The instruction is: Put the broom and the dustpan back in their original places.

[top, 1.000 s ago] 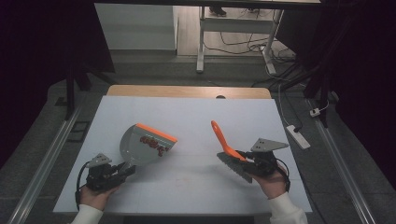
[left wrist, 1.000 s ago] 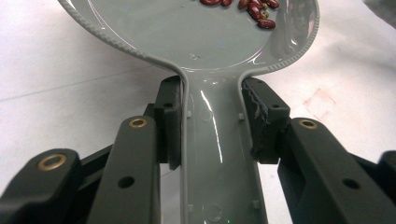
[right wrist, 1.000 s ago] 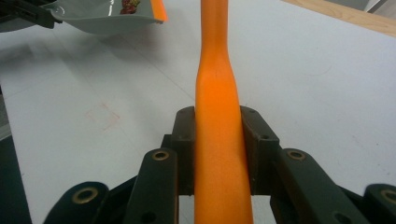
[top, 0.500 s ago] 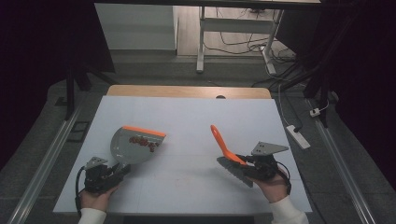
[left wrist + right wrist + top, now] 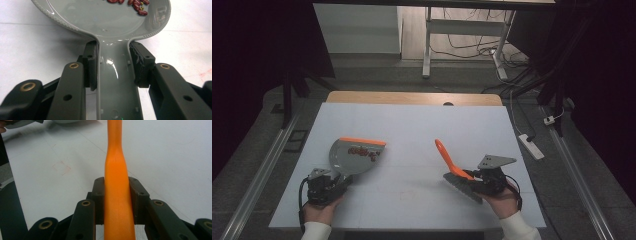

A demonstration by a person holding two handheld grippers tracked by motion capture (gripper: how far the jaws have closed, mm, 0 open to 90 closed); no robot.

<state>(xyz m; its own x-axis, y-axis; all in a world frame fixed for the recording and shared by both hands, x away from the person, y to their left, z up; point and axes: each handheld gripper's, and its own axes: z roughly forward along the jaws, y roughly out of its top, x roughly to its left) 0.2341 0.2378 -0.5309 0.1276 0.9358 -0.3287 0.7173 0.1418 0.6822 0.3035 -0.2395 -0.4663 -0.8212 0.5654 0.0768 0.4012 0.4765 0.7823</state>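
Left gripper [image 5: 332, 184] jaws are clamping the stiff, light dustpan [image 5: 354, 156] by its handle over the table [image 5: 412, 125] — keeping loose beans [image 5: 136, 5] level — while right gripper [image 5: 474, 182] jaws are clenching the brush [image 5: 452, 167] at its smooth orange handle.

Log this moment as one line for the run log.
left gripper: shut on dustpan handle | dustpan: holds red beans | right gripper: shut on brush handle | table: white
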